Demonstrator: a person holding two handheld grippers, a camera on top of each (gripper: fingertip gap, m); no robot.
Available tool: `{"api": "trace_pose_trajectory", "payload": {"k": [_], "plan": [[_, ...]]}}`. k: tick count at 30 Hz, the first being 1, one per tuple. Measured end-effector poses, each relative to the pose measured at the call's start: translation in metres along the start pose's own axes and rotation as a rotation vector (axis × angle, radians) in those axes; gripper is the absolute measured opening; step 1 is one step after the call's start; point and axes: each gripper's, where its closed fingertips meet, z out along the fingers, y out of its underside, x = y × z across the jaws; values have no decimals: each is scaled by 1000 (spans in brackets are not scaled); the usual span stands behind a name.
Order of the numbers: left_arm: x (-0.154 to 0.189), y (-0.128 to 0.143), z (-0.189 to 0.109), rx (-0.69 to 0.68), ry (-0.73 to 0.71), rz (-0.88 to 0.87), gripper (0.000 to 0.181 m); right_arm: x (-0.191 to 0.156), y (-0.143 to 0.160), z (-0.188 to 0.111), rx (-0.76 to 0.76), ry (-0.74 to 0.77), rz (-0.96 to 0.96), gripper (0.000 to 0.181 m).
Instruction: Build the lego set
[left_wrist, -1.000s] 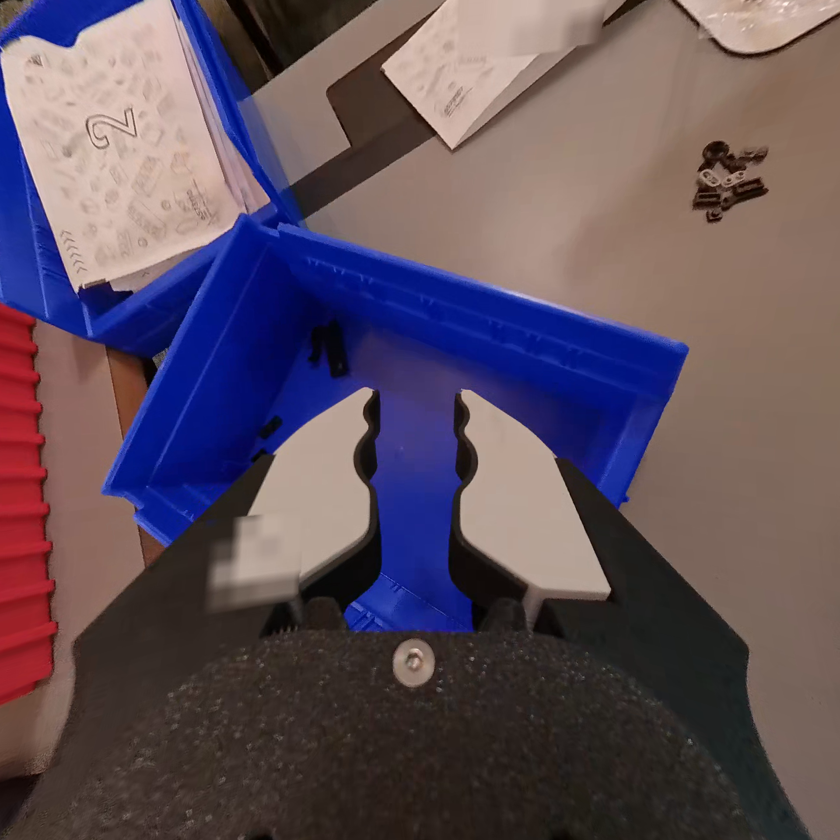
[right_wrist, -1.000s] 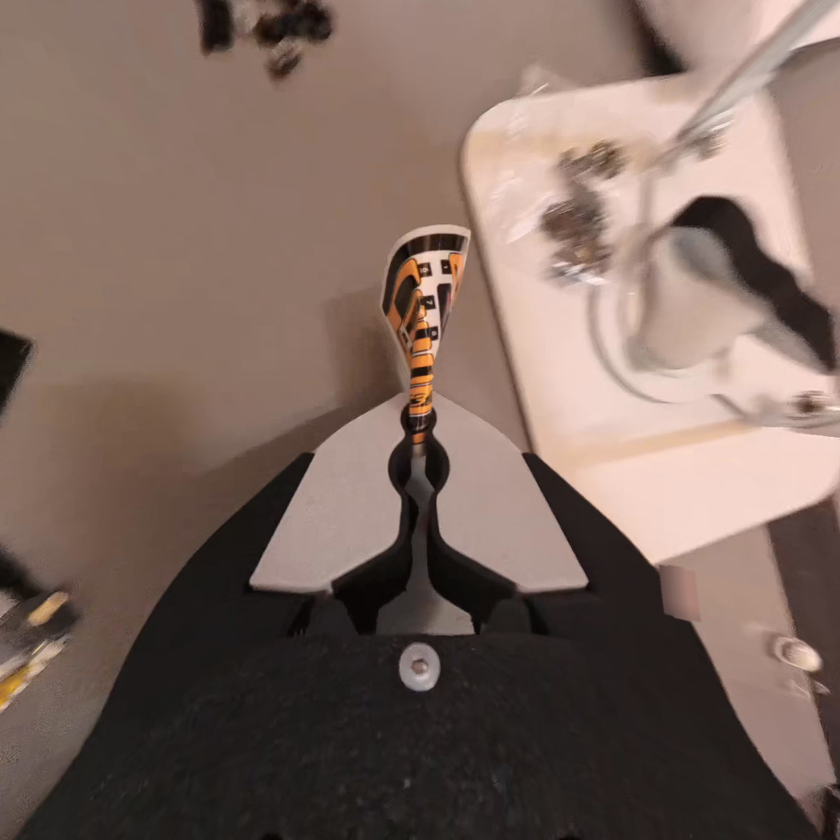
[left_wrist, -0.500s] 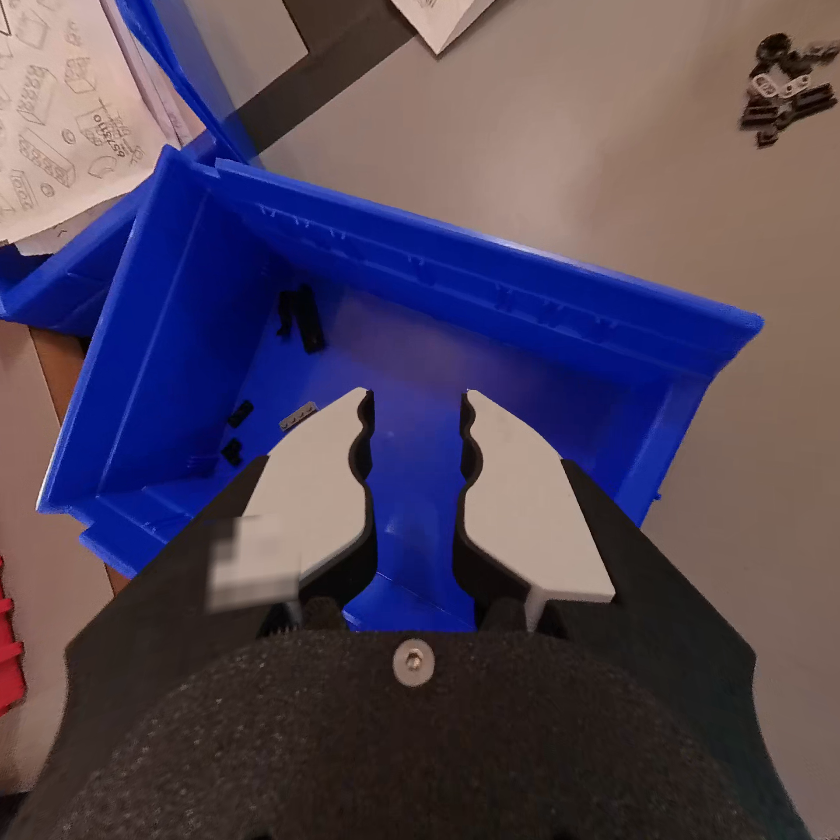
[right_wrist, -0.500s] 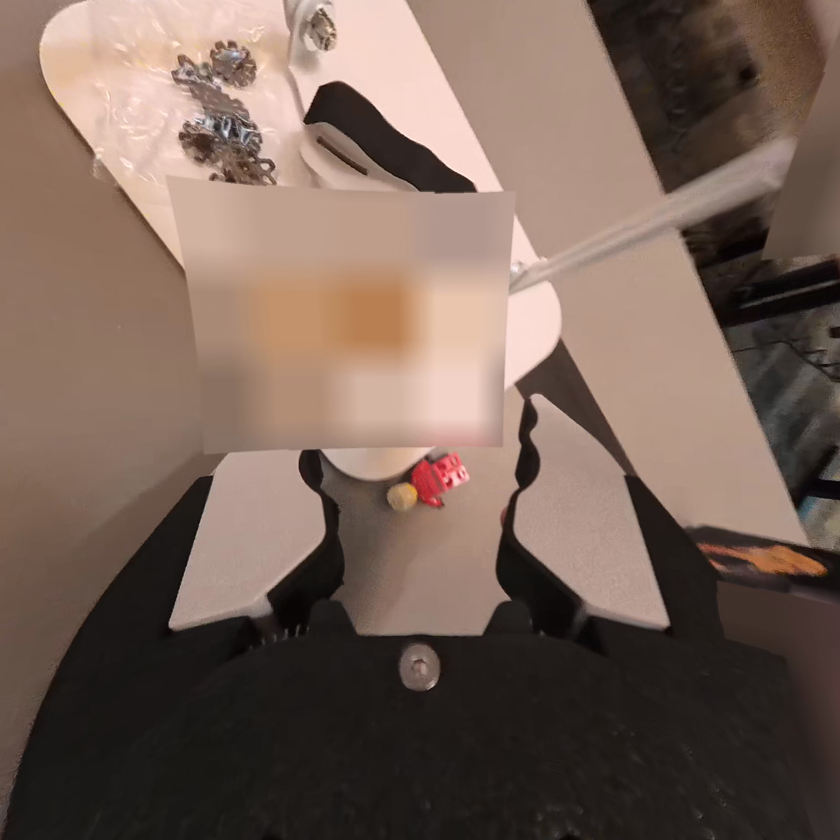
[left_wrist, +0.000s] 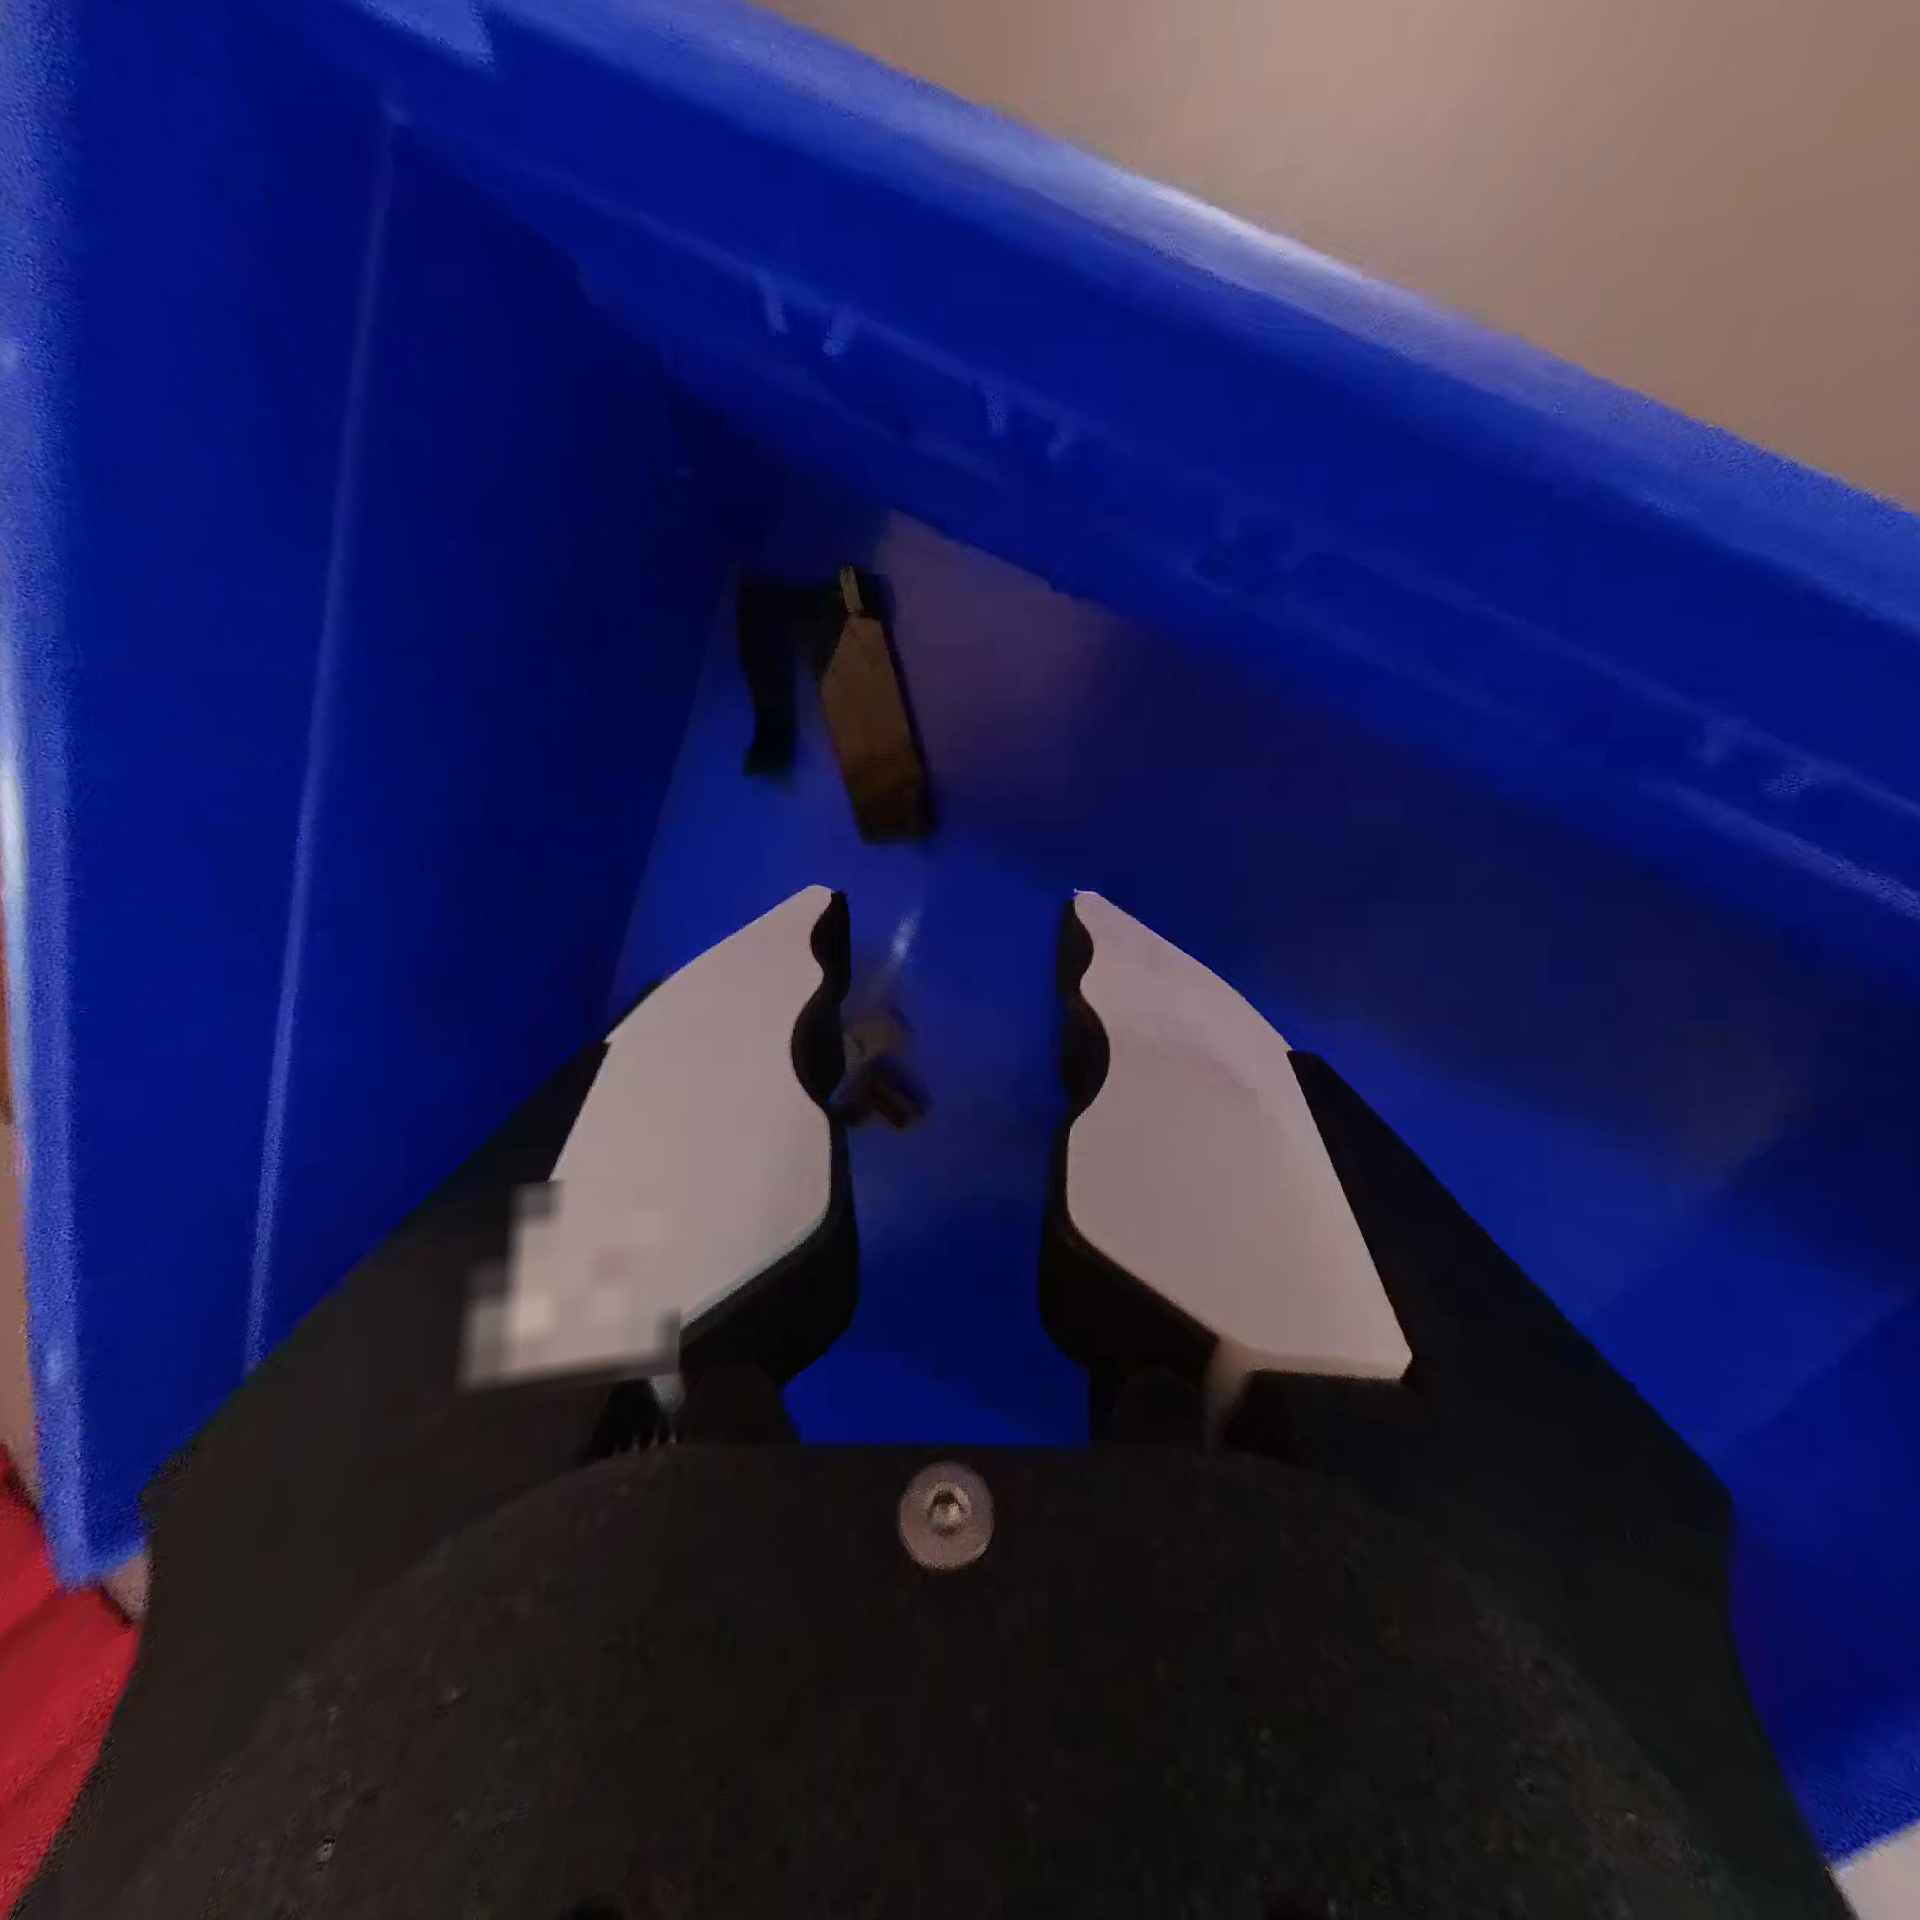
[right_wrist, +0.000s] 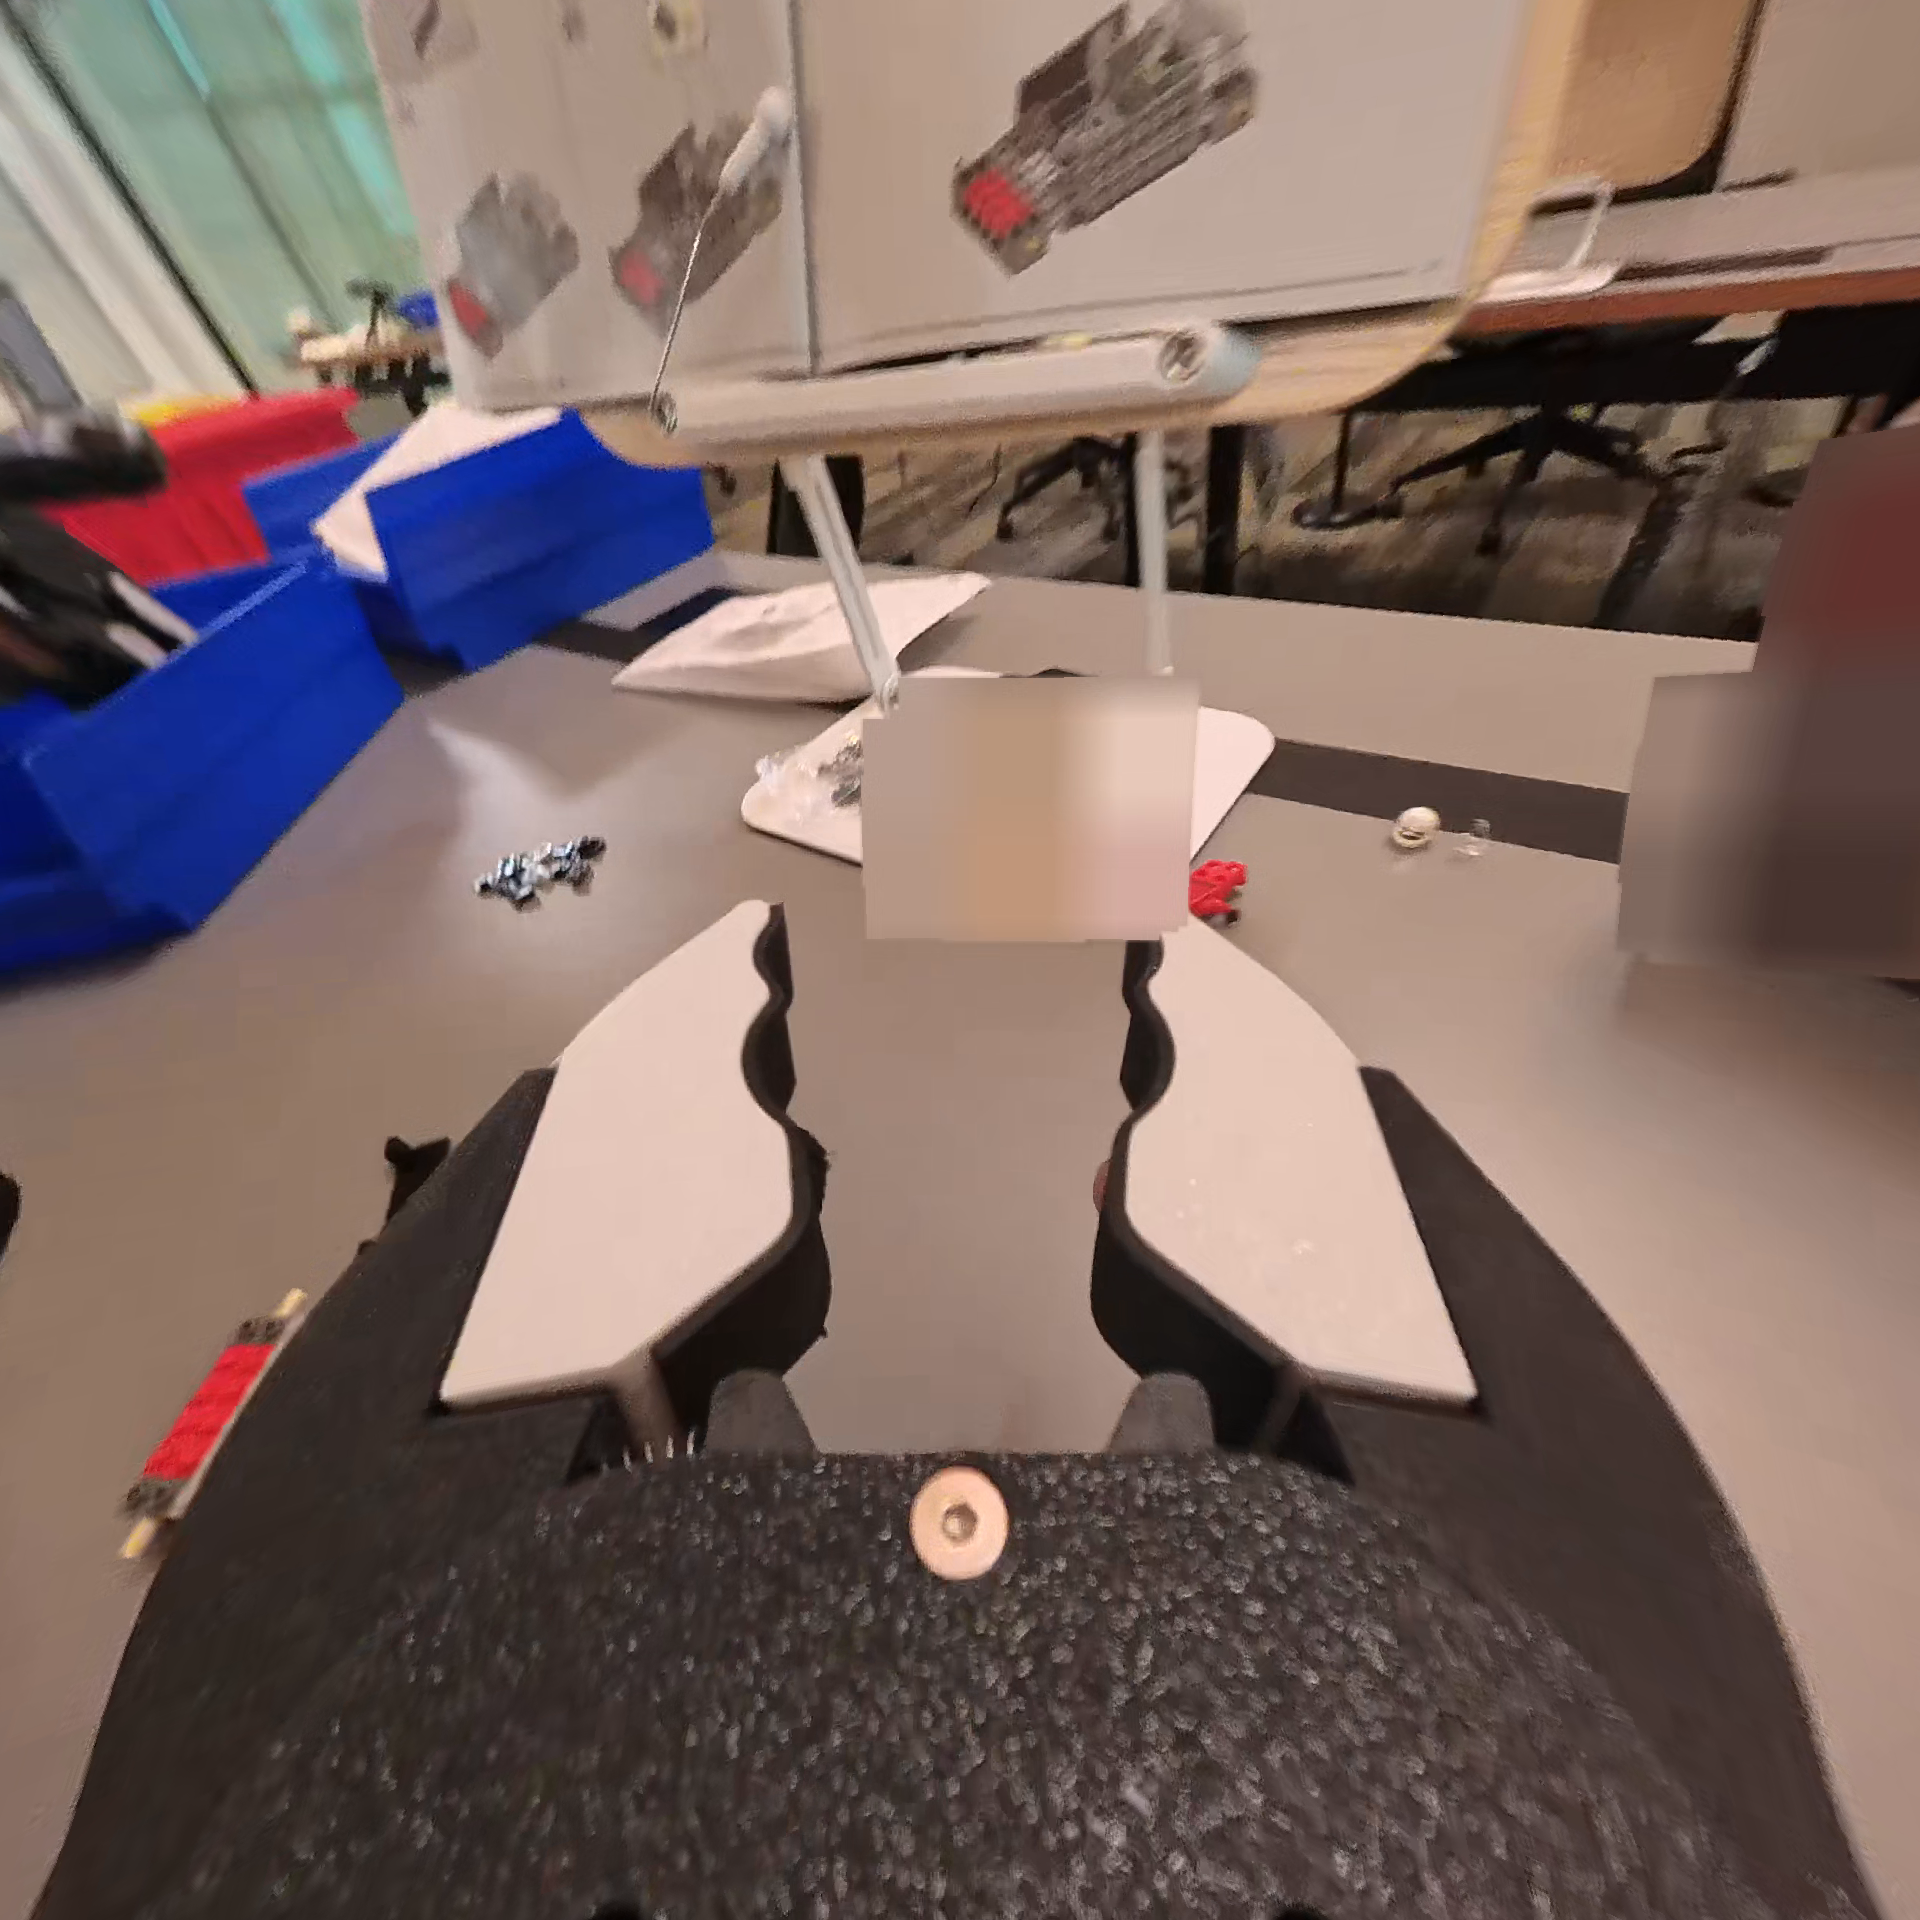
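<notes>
My left gripper (left_wrist: 951, 914) is open and low inside a blue bin (left_wrist: 1299, 447). Dark lego pieces (left_wrist: 873, 717) lie in the bin's far corner just beyond the fingertips. A small grey piece (left_wrist: 878, 1075) lies on the bin floor by the left finger. My right gripper (right_wrist: 951, 925) is wide open and empty above the grey table (right_wrist: 312, 997). A small pile of dark lego pieces (right_wrist: 540, 868) lies ahead left, and a red lego piece (right_wrist: 1216, 888) ahead right. A red and grey part (right_wrist: 203, 1423) lies at the left beside the gripper body.
Blue bins (right_wrist: 208, 748) stand at the left of the right wrist view, one with paper in it. A stand holds an open instruction booklet (right_wrist: 1039, 166) over a white base (right_wrist: 1226, 758) with a bag of pieces. A paper sheet (right_wrist: 800, 634) lies behind it. There is about 60 cm between the tips of the two grippers.
My left gripper has dropped deep into the blue bin toward the dark pieces. My right gripper let go of the orange sticker sheet, opened wide, and tilted up to face the booklet stand.
</notes>
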Motion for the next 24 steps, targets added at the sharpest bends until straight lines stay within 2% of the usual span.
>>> {"api": "trace_pose_trajectory", "payload": {"k": [3, 5, 7, 9, 12, 15, 17, 20, 22, 24], "plan": [[-6, -7, 19, -20, 17, -5, 38, 11, -12, -13, 49, 49, 25, 61], [-8, -14, 25, 2, 37, -50, 31, 16, -16, -17, 72, 81, 17, 60], [-10, -14, 27, 4, 46, -75, 5, 21, -14, -19, 70, 116, 0, 60], [-10, -11, 25, -12, 37, -68, 4, 24, -15, -22, 68, 147, -14, 59], [-9, -10, 5, 33, -30, -54, 4, 28, -17, -29, 78, 191, -67, 56], [4, -24, -45, 197, -90, -43, 4, 33, -14, -32, 77, 216, -96, 53], [40, -45, -91, 370, -65, 5, 4, 28, -12, -28, 73, 184, -82, 52], [142, -80, -159, 631, 48, 199, 3, 6, -7, -19, 48, 101, -111, 52], [224, -99, -182, 757, 101, 378, 3, -21, 1, -11, 9, -17, -126, 49], [297, -116, -182, 831, 106, 529, 3, -53, 8, -6, -22, -143, -135, 45]]}}
